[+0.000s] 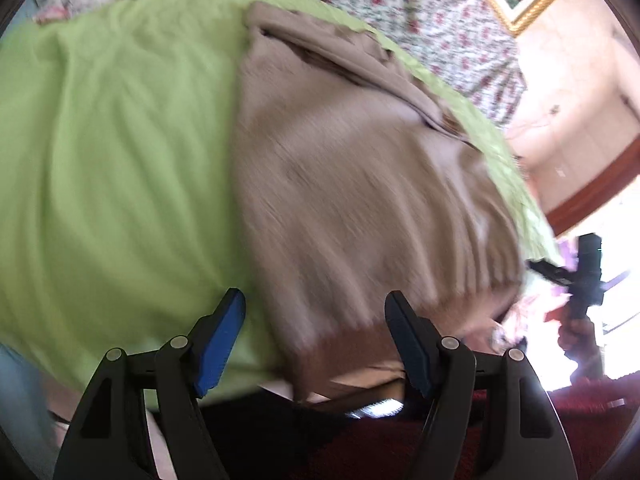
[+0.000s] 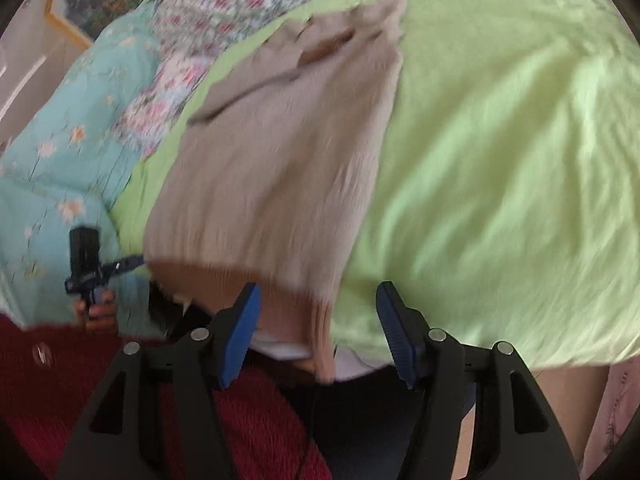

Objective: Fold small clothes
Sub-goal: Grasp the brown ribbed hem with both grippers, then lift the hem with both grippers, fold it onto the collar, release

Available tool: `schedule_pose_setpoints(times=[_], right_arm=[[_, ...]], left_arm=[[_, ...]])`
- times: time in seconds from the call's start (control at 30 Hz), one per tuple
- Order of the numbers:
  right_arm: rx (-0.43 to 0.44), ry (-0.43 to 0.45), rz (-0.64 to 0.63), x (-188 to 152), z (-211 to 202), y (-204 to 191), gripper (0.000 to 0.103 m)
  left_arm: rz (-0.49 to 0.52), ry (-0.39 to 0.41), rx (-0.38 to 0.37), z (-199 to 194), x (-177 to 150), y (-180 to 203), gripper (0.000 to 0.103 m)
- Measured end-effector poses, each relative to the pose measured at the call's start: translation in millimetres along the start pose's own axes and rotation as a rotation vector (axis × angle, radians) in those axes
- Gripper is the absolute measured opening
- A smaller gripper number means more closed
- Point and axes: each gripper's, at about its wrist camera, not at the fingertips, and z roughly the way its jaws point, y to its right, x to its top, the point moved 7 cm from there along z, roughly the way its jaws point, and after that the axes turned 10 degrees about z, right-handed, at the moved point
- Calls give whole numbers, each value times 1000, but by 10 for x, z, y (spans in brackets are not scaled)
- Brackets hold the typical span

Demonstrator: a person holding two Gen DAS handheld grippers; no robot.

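A tan knit sweater (image 1: 360, 176) lies lengthwise on a light green cloth (image 1: 120, 140), its ribbed hem hanging over the near edge. My left gripper (image 1: 316, 340) is open, its blue-padded fingers either side of the hem's left corner. In the right wrist view the sweater (image 2: 280, 152) lies left of centre on the green cloth (image 2: 500, 160). My right gripper (image 2: 318, 328) is open around the hem's right corner. The other gripper shows at the edge of each view: the right gripper (image 1: 584, 276) and the left gripper (image 2: 86, 260). Both views are motion-blurred.
A floral bedspread (image 1: 420, 4) lies behind the green cloth. A pale blue flowered quilt (image 2: 60, 160) is at the left. A dark red rug (image 2: 60, 380) covers the floor below. A gold-framed picture (image 1: 528, 0) hangs on the wall.
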Motion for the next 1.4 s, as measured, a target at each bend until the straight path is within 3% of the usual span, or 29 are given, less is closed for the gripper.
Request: schedule_pose_setpoints(times=[0.07,0.2,0.27,0.33,0.43,0.47,0.57,0.7,1.0,1.13,1.4], right_arm=[[38,-27,-19,-86,90,-36,61],[72,-99,-50,-198,386,-83,61],[56,-117,-72,-274,504,-115,55],[49,-112,-83,-299,563,-142,29],[66,-90,-83,-298,524,-180,10],[79,-86,-85,-306,487,-201,9],[143,-54,-85,-319,247,-279,9],[249,11,-45,-257,-147,-344,8],[424,151,-29,105,-493,-725,8],[432,236,-38,492,-638,-759,8],[387,397,-48,1727,-606,-849,8]], left_arm=[[14,-37,-77,104,-121,156,72],[108,-83,-48,280,-229,279,72],[124,-81,-56,291,-229,300,71],[132,-78,-51,281,-242,282,63],[149,-89,-21,281,-257,224,32],[148,-93,-10,280,-259,196,17],[167,-85,-3,218,-258,170,7],[194,-15,6,-40,-260,245,6],[136,181,-60,-674,56,378,6],[154,261,-58,-845,413,470,6],[204,461,-27,-973,1634,562,6]])
